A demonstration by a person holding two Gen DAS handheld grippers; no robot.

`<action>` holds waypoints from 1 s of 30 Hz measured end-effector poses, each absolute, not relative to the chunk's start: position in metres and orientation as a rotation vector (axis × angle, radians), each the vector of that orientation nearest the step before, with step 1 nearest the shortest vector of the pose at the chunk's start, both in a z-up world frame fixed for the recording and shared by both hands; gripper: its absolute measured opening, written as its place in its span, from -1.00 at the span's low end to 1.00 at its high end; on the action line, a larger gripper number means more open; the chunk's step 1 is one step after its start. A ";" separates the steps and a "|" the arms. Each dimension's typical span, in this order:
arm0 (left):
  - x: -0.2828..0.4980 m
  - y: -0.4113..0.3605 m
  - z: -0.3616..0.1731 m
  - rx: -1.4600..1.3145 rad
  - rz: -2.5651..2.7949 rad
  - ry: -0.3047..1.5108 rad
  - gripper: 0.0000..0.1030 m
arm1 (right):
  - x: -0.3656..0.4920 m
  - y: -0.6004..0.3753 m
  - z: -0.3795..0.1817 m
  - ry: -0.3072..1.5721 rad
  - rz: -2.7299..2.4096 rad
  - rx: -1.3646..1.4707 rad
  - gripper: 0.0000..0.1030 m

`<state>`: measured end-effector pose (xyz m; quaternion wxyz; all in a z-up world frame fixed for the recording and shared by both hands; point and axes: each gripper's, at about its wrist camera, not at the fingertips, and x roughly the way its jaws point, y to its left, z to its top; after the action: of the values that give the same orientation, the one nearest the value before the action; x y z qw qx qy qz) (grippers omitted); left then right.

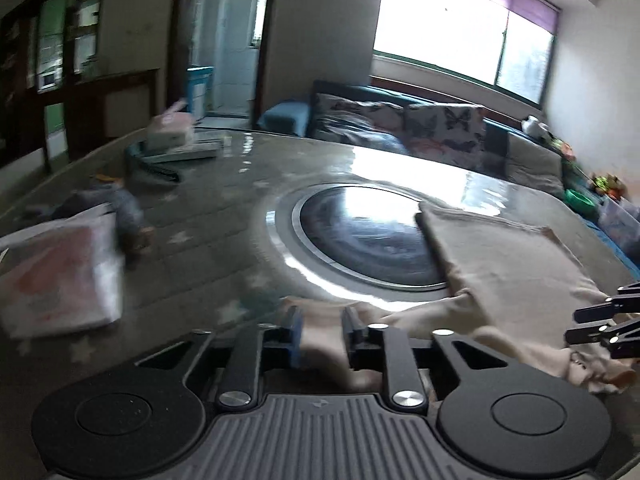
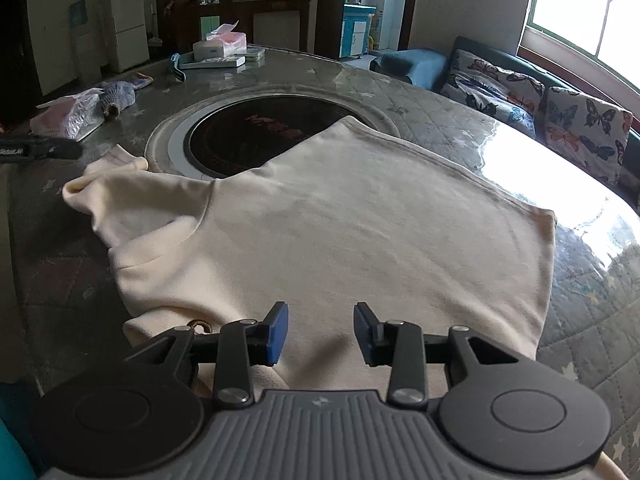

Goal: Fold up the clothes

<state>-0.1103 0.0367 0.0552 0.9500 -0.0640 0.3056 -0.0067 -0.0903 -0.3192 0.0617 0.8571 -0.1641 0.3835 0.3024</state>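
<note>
Right gripper (image 2: pixel 320 334): blue-padded jaws stand partly apart above the near edge of the cream long-sleeved cotton top (image 2: pixel 340 232), nothing between the pads. Left gripper (image 1: pixel 322 334): jaws narrow, a fold of the cream top's sleeve (image 1: pixel 320 340) lies between them; I cannot tell whether the pads press it. The top lies flat on the grey quilted table cover (image 2: pixel 440 120), its far corner overlapping the round black glass cooktop (image 2: pixel 248 132) set in the table. One sleeve (image 2: pixel 108 184) trails to the left of the cooktop. Beyond the cooktop: a white tissue box (image 2: pixel 220 46), a crumpled plastic bag (image 2: pixel 68 116).
</note>
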 end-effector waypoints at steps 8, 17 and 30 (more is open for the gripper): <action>-0.073 0.014 0.039 -0.119 -0.029 0.710 -0.08 | -0.095 -0.320 0.060 0.807 0.636 -0.335 -0.20; -0.075 0.035 0.039 -0.134 0.030 0.670 -0.83 | -0.094 -0.322 0.058 0.808 0.633 -0.322 -0.16; -0.102 0.086 0.044 -0.183 0.149 0.507 -0.86 | -0.102 -0.310 0.070 0.755 0.657 -0.385 -0.14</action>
<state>-0.1018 0.0861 0.0443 0.9611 -0.0905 0.2502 0.0736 -0.1024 -0.3100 0.0699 0.8597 -0.1835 0.3598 0.3128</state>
